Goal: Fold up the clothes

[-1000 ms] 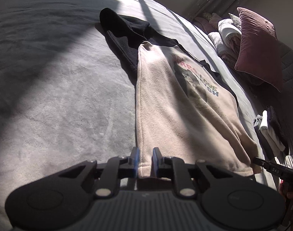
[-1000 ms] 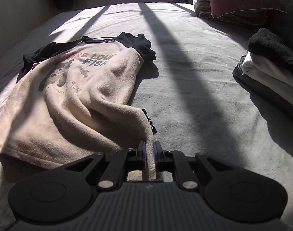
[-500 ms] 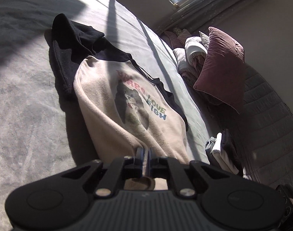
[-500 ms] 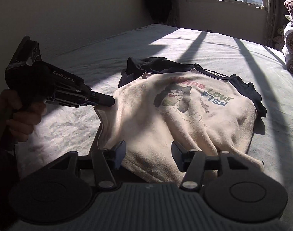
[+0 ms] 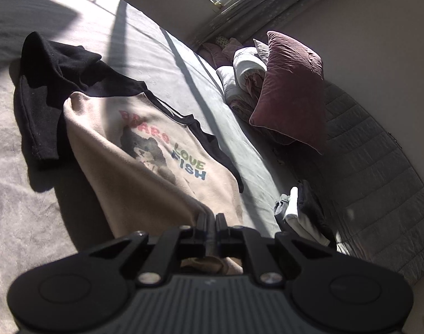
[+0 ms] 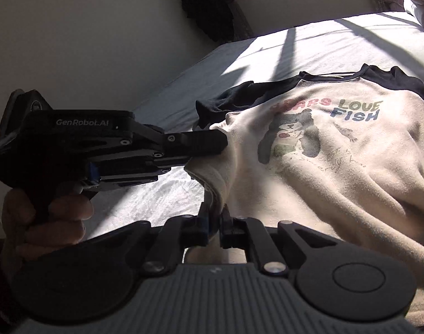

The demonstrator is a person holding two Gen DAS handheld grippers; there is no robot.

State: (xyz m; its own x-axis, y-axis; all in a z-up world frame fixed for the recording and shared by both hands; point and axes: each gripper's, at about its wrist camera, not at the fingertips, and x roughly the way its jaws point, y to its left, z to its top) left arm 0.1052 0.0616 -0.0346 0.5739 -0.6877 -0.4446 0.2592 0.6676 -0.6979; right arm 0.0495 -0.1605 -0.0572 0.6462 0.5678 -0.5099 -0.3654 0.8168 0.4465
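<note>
Claws first: left claw pinched tight on the cream hem of the shirt, jaws together with cloth between. Right claw likewise clamped on a fold of the same hem edge, close beside the other. From the right wrist view the left claw shows side-on, its tip buried in the cloth, a hand wrapped round its grip.

Shirt lies front up on the grey bed, print showing, black sleeves spread toward the far end. Near edge is lifted off the bedding; the rest drapes down. Both grips on one side of the hem suggest that edge is being carried for a fold, though which fold I cannot say.

Left wrist view alone gives the maroon pillow, rolled bedding and a small pile of folded clothes by the headboard. Right wrist view alone gives the hand, the wall and the two claws' closeness.
</note>
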